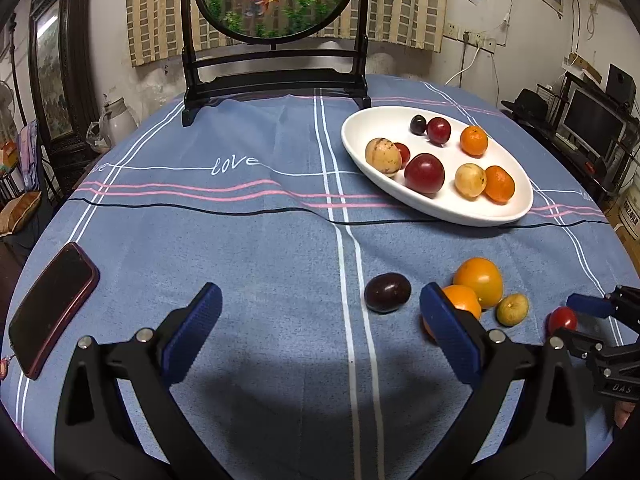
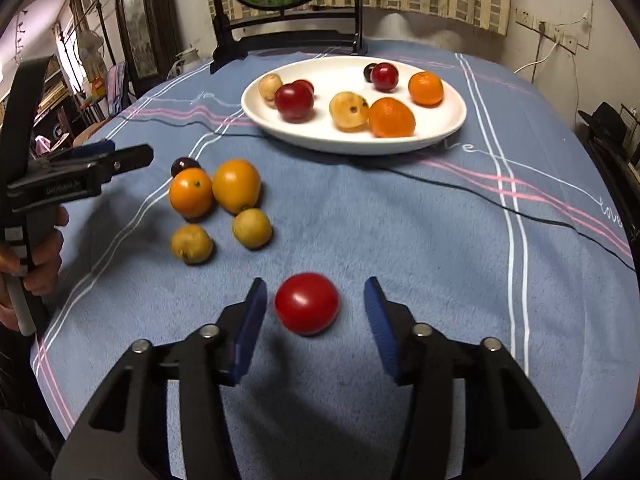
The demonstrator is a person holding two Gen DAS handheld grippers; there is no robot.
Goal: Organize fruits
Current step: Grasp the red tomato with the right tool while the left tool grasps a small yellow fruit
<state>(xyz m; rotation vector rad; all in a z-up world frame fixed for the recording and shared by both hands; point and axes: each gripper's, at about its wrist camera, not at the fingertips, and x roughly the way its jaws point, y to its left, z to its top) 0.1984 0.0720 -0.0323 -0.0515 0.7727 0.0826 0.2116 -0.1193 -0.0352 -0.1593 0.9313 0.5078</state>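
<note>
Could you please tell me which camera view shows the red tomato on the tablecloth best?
The right wrist view: the red tomato lies whole and close between the open right tongs. The left wrist view shows it only small at the right edge, partly hidden by those tongs.

From my left wrist feed, my left gripper's blue-padded finger [image 1: 448,332] covers part of the round orange citrus fruit [image 1: 464,300] near the oval white ceramic plate [image 1: 360,144]. On that plate, a small red cherry-like fruit [image 1: 403,152] sits half behind a speckled tan fruit [image 1: 383,157]. The red-cased smartphone [image 1: 52,308], well left of the plate, is clipped by the lens rim.
</note>
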